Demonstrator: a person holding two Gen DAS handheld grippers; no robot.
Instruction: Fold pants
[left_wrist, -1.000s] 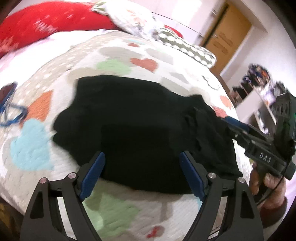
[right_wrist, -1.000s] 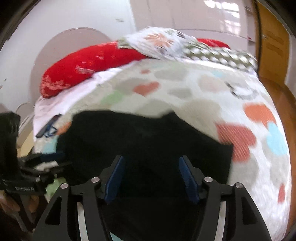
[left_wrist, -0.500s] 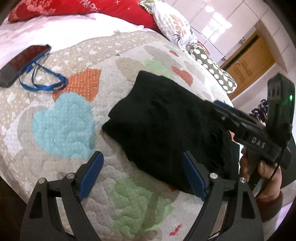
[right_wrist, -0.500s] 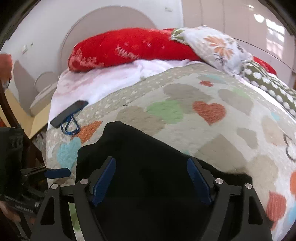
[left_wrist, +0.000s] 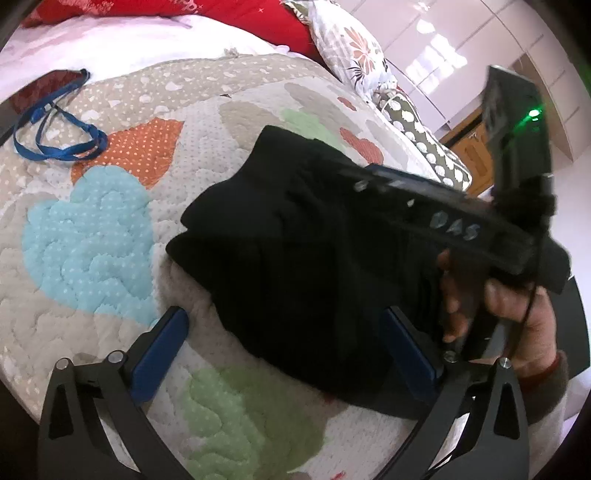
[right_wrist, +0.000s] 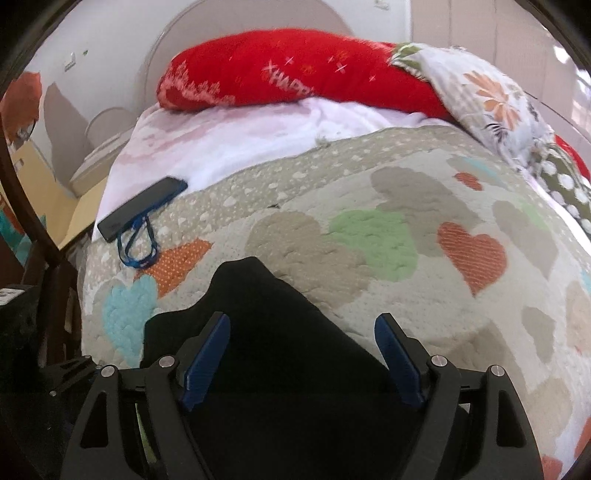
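The black pants (left_wrist: 295, 266) lie folded in a compact bundle on the heart-patterned quilt (left_wrist: 110, 229). My left gripper (left_wrist: 284, 332) is open and empty, its blue fingers on either side of the bundle's near edge. The right gripper's body shows in the left wrist view over the pants' right side, held by a hand. In the right wrist view the pants (right_wrist: 273, 325) fill the bottom, and my right gripper (right_wrist: 303, 332) is open just above them, holding nothing.
A phone (right_wrist: 142, 208) with a blue lanyard (left_wrist: 55, 136) lies at the quilt's far left. A red pillow (right_wrist: 288, 70) and a floral pillow (right_wrist: 491, 96) lie at the head. The bed's edge is near my left gripper.
Both grippers have swung to the left and closer to the bundle. The right gripper has moved further over the pants. The pants look the same shape as half a second ago.
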